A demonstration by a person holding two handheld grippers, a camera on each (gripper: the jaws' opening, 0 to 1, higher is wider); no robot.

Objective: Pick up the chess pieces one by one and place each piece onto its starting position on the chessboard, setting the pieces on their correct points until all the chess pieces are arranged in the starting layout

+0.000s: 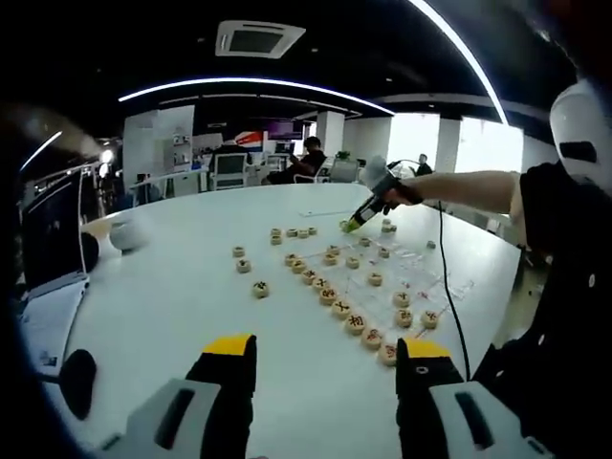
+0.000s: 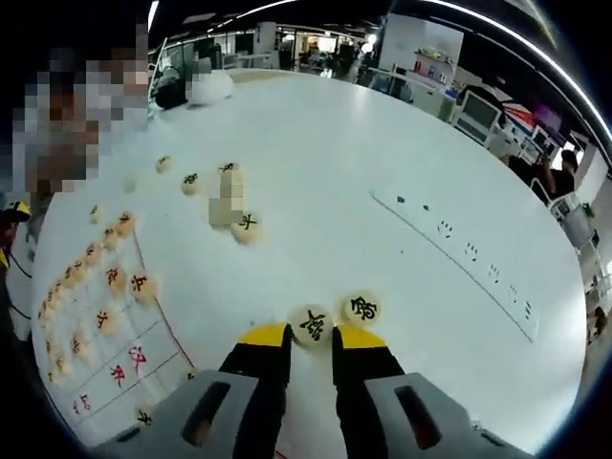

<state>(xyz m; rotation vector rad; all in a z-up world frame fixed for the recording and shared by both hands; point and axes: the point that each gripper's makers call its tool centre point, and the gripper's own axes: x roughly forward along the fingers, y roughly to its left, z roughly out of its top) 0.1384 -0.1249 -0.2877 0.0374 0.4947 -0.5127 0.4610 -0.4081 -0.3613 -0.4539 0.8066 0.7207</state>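
The large white oval tabletop [image 1: 191, 287] carries a thin transparent chessboard sheet with red lines [image 2: 115, 359], on which round pale wooden chess pieces with inked characters [image 1: 341, 308] stand in rows. The left gripper [image 1: 325, 368] hangs released, jaws wide apart, well back from the pieces. The right gripper [image 2: 311, 349] has its yellow-tipped jaws nearly closed on one round pale disc piece with a black character [image 2: 312, 324], apparently grasping it; a second like piece [image 2: 362, 308] lies just beside. The board lies to this gripper's left, so the right gripper is nearer for placing.
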